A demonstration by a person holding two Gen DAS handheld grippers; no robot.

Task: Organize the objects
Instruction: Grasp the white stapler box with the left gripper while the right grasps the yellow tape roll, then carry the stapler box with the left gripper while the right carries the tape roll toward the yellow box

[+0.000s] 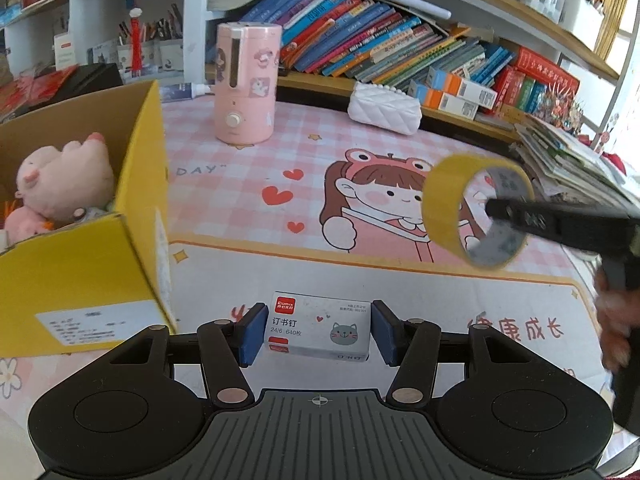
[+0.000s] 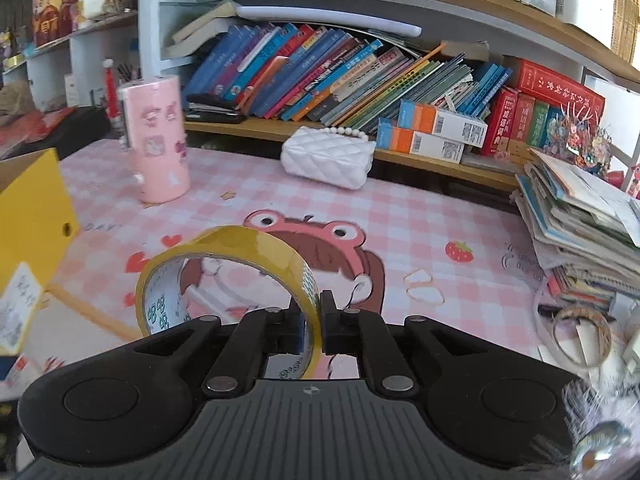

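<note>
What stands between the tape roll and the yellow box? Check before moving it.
Nothing visible does. The right claw holds the tape roll above the pink mat, and only bare mat lies between it and the yellow box. The staple box sits nearer the camera, in the left claw.

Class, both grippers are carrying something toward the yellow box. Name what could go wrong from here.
1. The right gripper pinches only the thin wall of the tape roll; the roll may swing or slip out.
2. The left gripper holds the staple box by its ends; it could twist loose.
3. The yellow box already holds a plush pig, leaving less room.
</note>
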